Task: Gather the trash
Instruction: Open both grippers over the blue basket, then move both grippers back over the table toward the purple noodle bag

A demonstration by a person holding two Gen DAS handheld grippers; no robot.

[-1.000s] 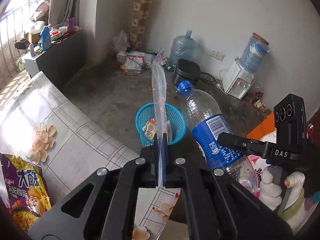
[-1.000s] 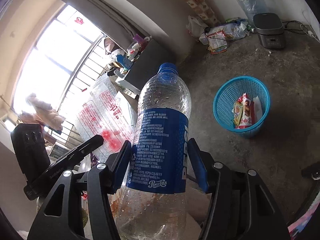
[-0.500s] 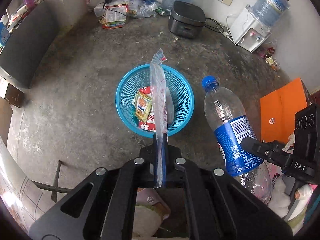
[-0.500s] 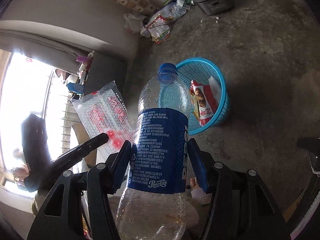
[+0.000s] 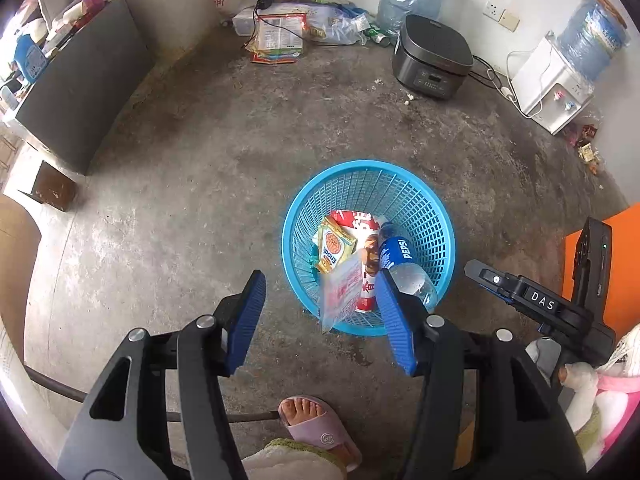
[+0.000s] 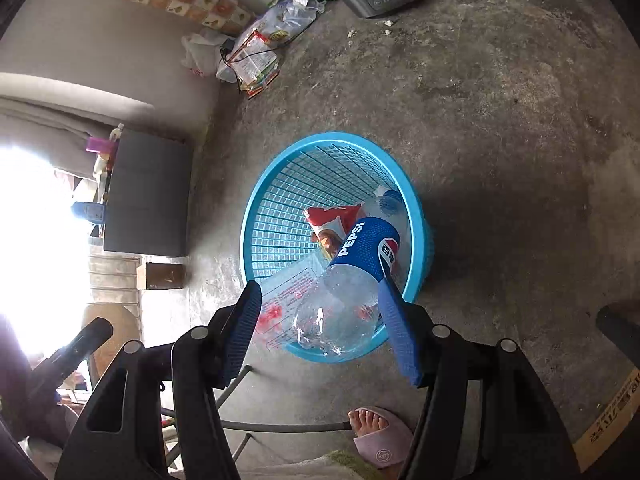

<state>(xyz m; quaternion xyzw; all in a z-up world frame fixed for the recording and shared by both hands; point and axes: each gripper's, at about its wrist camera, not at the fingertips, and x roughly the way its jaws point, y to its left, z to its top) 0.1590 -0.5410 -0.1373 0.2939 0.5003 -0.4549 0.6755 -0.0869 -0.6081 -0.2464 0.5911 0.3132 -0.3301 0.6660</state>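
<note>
Seen from your left wrist camera, your left gripper hangs above a concrete floor with its blue-padded jaws spread wide and nothing between them. Just ahead sits the blue basket, and a clear plastic bag with red print lies across its near rim, partly inside. In the basket are a Pepsi bottle leaning neck-down against the right wall, a red snack packet and a yellow wrapper. Your right gripper shows at the right edge, beside the basket. A rice cooker and a water dispenser stand along the far wall, and your sandalled foot appears at the bottom. From your right wrist camera, your right gripper is likewise spread open, its pads clear of the Pepsi bottle, whose clear base rests over the near rim of the blue basket while its neck points down inside. The clear plastic bag lies under the bottle at the rim, and the red snack packet sits beside the label. Your left gripper shows at the lower left; from here its jaws cannot be judged.
</note>
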